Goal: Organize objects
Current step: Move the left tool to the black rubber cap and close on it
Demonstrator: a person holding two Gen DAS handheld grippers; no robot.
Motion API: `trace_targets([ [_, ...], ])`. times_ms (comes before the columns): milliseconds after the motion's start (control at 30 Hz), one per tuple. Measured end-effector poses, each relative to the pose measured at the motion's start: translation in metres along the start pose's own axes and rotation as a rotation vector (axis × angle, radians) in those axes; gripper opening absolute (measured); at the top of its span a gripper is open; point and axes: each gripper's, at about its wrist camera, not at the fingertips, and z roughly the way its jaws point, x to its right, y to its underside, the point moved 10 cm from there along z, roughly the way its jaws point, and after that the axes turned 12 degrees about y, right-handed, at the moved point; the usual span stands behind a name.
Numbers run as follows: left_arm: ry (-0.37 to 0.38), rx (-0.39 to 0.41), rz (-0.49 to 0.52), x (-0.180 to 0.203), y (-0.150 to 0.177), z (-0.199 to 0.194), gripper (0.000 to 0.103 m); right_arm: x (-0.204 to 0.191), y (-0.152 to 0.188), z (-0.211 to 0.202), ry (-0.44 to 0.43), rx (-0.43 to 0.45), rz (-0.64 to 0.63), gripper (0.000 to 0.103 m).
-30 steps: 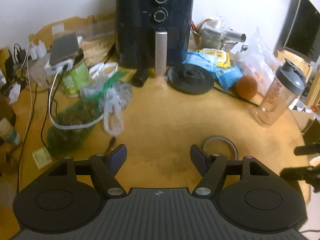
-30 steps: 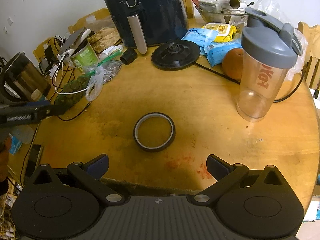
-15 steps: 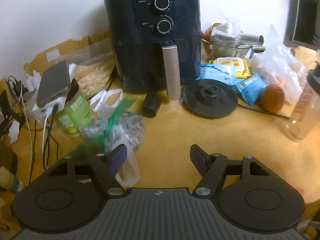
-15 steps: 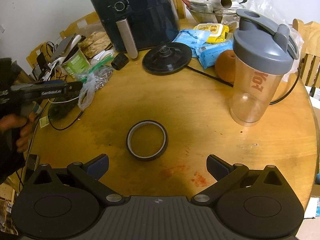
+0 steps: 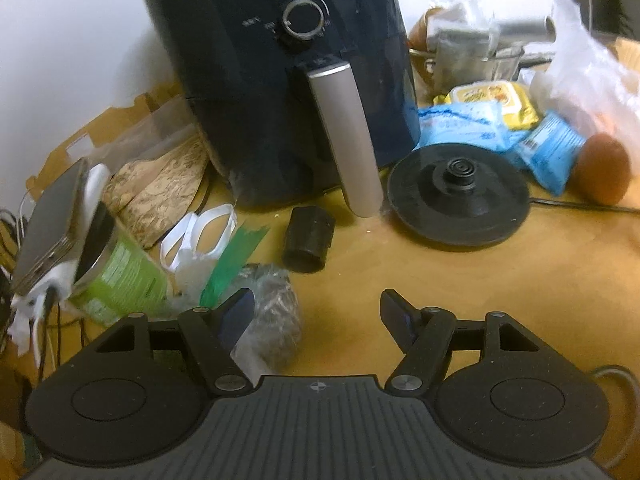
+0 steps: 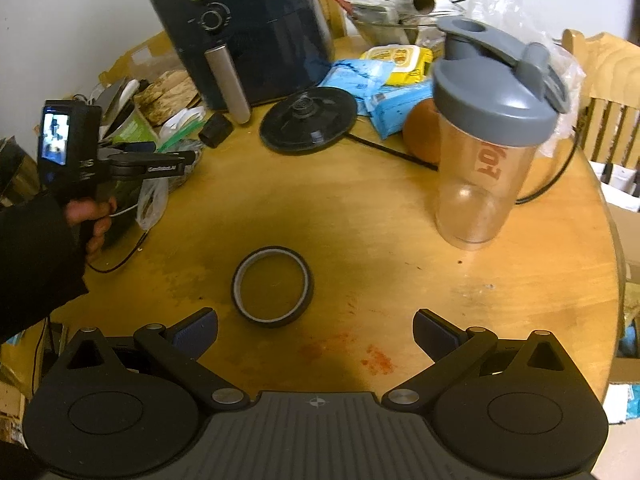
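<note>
A small black cylinder [image 5: 308,239] lies on the wooden table in front of the dark air fryer [image 5: 288,76]; it also shows in the right wrist view [image 6: 215,130]. My left gripper [image 5: 318,312] is open and empty, a short way in front of the cylinder; from the right wrist view it shows at the far left [image 6: 188,157]. A roll of tape [image 6: 272,286] lies flat just ahead of my right gripper [image 6: 316,330], which is open and empty. A clear shaker bottle [image 6: 486,136] with a grey lid stands to the right.
A black kettle base [image 5: 460,196] with its cord, blue packets [image 5: 460,128], a yellow pack [image 5: 492,98] and an orange [image 5: 602,168] lie right of the fryer. A green can [image 5: 120,272], plastic bags [image 5: 268,320] and cables crowd the left. The table edge [image 6: 600,280] curves at right.
My left gripper has moved forward and left toward the air fryer and the black cylinder. My right gripper has edged closer to the tape roll. Both stay open.
</note>
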Motion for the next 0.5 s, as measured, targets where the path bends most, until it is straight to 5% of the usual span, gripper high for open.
trace_targets([
  [500,-0.037,-0.074,0.126,-0.016,-0.017,0.068,0.068,0.036,0.012,-0.002,0.063,-0.026,0.100,0.103],
])
